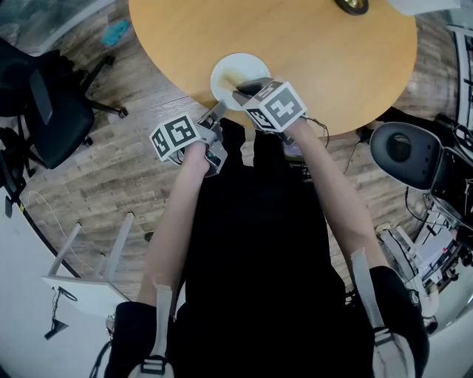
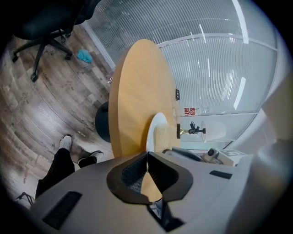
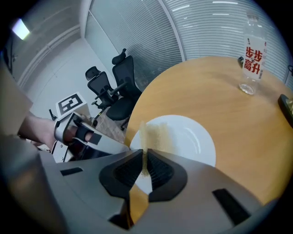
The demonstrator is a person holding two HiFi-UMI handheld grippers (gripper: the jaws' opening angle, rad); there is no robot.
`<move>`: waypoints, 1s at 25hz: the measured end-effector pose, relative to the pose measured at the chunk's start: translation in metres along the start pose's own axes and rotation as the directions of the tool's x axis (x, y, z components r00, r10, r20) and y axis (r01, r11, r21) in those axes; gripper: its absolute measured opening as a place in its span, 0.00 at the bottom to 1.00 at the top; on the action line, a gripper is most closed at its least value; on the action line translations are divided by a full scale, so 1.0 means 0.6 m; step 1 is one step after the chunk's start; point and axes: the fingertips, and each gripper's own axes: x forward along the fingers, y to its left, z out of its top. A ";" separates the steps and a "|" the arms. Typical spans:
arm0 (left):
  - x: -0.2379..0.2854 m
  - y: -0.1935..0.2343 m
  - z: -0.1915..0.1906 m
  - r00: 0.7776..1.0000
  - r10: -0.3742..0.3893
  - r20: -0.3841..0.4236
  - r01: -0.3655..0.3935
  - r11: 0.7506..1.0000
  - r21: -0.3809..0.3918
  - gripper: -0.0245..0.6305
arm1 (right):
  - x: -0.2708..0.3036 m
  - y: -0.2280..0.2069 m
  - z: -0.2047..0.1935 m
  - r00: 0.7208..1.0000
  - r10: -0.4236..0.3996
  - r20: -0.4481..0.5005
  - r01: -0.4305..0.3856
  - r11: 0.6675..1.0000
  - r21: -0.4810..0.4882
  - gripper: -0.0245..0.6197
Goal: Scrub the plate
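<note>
A white plate (image 1: 238, 68) lies at the near edge of the round wooden table (image 1: 318, 52). My left gripper (image 1: 216, 112) reaches its near-left rim and is shut on it. In the left gripper view the plate (image 2: 151, 132) runs edge-on into the closed jaws of the left gripper (image 2: 147, 157). My right gripper (image 1: 247, 90) hangs over the plate's near side, shut on a thin yellowish scrub pad (image 3: 158, 135). The pad rests on the plate (image 3: 192, 137) just ahead of the right gripper (image 3: 144, 160). In the left gripper view the pad (image 2: 164, 135) lies on the plate's face.
A clear plastic bottle (image 3: 252, 55) with red print stands at the table's far side. A dark object (image 1: 351, 6) sits near the far edge. Black office chairs stand on the wooden floor at the left (image 1: 44, 111) and right (image 1: 406, 151). A white rack (image 1: 89, 266) stands at the lower left.
</note>
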 end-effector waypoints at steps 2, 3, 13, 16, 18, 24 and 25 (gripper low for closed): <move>0.001 0.000 0.000 1.000 0.003 0.001 -0.003 1.000 0.001 0.07 | -0.001 0.019 -0.022 0.999 0.021 -0.026 -0.021 1.000 -0.005 0.09; 0.001 0.001 0.000 1.000 0.004 0.000 -0.004 1.000 0.001 0.07 | -0.002 0.028 -0.031 0.999 0.035 -0.032 -0.035 0.999 -0.009 0.09; 0.005 0.005 0.003 1.000 0.006 -0.006 -0.006 1.000 0.009 0.07 | -0.030 -0.013 -0.056 1.000 0.015 0.003 -0.015 0.996 0.084 0.09; 0.004 0.001 0.004 1.000 0.003 -0.010 -0.003 1.000 0.019 0.07 | -0.049 -0.047 -0.058 0.999 -0.033 0.015 0.032 0.993 0.111 0.09; 0.005 0.000 0.004 1.000 0.003 -0.011 -0.002 1.000 0.024 0.07 | -0.058 -0.063 -0.055 0.998 -0.057 0.027 0.053 0.990 0.131 0.09; 0.001 -0.002 -0.005 1.000 -0.002 -0.015 0.002 1.000 0.028 0.07 | -0.061 -0.066 -0.054 0.995 -0.097 0.030 0.092 0.984 0.152 0.09; 0.000 -0.001 -0.010 1.000 -0.002 -0.016 0.003 1.000 0.028 0.07 | -0.059 -0.060 -0.057 0.995 -0.101 0.027 0.096 0.984 0.153 0.09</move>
